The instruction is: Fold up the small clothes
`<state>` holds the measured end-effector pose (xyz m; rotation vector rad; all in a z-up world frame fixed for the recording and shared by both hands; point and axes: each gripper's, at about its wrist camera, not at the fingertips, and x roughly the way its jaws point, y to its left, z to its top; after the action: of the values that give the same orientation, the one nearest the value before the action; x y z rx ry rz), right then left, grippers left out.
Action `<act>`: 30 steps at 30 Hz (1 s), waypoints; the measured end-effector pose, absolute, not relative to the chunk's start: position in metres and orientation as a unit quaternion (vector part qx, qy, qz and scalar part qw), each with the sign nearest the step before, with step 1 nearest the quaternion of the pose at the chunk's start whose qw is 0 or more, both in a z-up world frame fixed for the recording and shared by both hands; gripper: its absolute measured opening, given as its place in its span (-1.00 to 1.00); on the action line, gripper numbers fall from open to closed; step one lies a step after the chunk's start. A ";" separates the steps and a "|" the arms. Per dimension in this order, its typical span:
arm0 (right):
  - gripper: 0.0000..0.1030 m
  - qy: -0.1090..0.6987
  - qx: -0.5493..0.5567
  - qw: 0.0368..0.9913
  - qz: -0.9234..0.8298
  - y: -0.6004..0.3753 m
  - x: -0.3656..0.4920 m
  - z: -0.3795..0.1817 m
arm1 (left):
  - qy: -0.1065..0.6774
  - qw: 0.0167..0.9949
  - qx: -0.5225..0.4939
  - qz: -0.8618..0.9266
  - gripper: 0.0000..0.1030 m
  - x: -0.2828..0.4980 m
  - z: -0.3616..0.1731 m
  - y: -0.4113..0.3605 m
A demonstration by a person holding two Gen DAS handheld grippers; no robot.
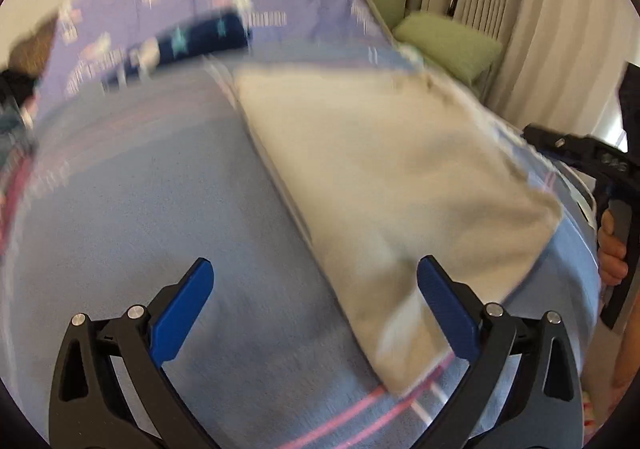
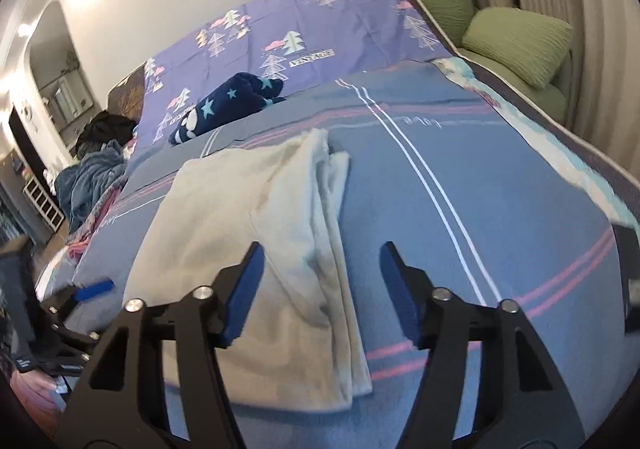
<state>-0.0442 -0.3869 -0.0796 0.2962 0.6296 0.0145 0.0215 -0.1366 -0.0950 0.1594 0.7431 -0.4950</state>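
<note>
A cream-white garment [image 2: 256, 249] lies folded flat on the blue blanket [image 2: 460, 209] of the bed; it also shows in the left wrist view [image 1: 392, 185], blurred. My right gripper [image 2: 322, 277] is open and empty, hovering over the garment's near right edge. My left gripper [image 1: 314, 289] is open and empty, above the blanket at the garment's left edge. The left gripper shows at the lower left of the right wrist view [image 2: 88, 291]. The right gripper's handle, held by a hand, shows at the right of the left wrist view [image 1: 592, 157].
A dark blue star-patterned item [image 2: 228, 105] lies farther back on the purple tree-print sheet [image 2: 320, 29]. Green cushions [image 2: 516, 41] sit at the right by curtains. A pile of dark and blue clothes [image 2: 92, 169] lies at the bed's left side.
</note>
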 end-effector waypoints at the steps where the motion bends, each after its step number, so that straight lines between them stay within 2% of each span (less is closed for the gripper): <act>1: 0.02 0.311 0.138 0.940 0.014 -0.387 -0.036 -0.075 | 0.345 0.903 0.077 -0.243 0.97 0.021 -0.088 -0.136; 3: -0.21 0.320 0.138 0.937 0.028 -0.389 -0.019 -0.071 | 0.327 0.906 0.066 -0.262 0.97 0.027 -0.071 -0.139; 6: -0.38 0.339 0.165 0.925 0.046 -0.399 0.010 -0.069 | 0.321 0.908 0.061 -0.261 0.97 0.044 -0.061 -0.146; 11: -0.35 0.367 0.177 0.911 0.062 -0.407 0.055 -0.069 | 0.334 0.907 0.050 -0.252 0.97 0.085 -0.063 -0.153; 14: -0.04 0.384 0.192 0.900 0.072 -0.414 0.078 -0.074 | 0.351 0.903 0.038 -0.243 0.97 0.113 -0.068 -0.154; 21: 0.01 0.426 0.202 0.873 0.125 -0.415 0.134 -0.092 | 0.365 0.903 0.029 -0.224 0.97 0.154 -0.079 -0.153; 22: -0.03 0.431 0.205 0.870 0.125 -0.415 0.141 -0.097 | 0.366 0.903 0.025 -0.223 0.97 0.158 -0.081 -0.152; 24: -0.78 0.435 0.202 0.869 0.125 -0.414 0.154 -0.104 | 0.368 0.902 0.015 -0.224 0.97 0.162 -0.086 -0.149; 26: -0.88 0.411 0.193 0.881 0.138 -0.412 0.153 -0.098 | 0.373 0.901 0.004 -0.221 0.97 0.165 -0.092 -0.146; 30: -0.89 0.303 0.172 0.920 0.181 -0.408 0.119 -0.057 | 0.374 0.900 -0.019 -0.225 0.97 0.167 -0.096 -0.140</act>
<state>0.1186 -0.4079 -0.0566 0.3539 0.6234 0.3715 0.1671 -0.1403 -0.0962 -0.0393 0.7735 -0.4666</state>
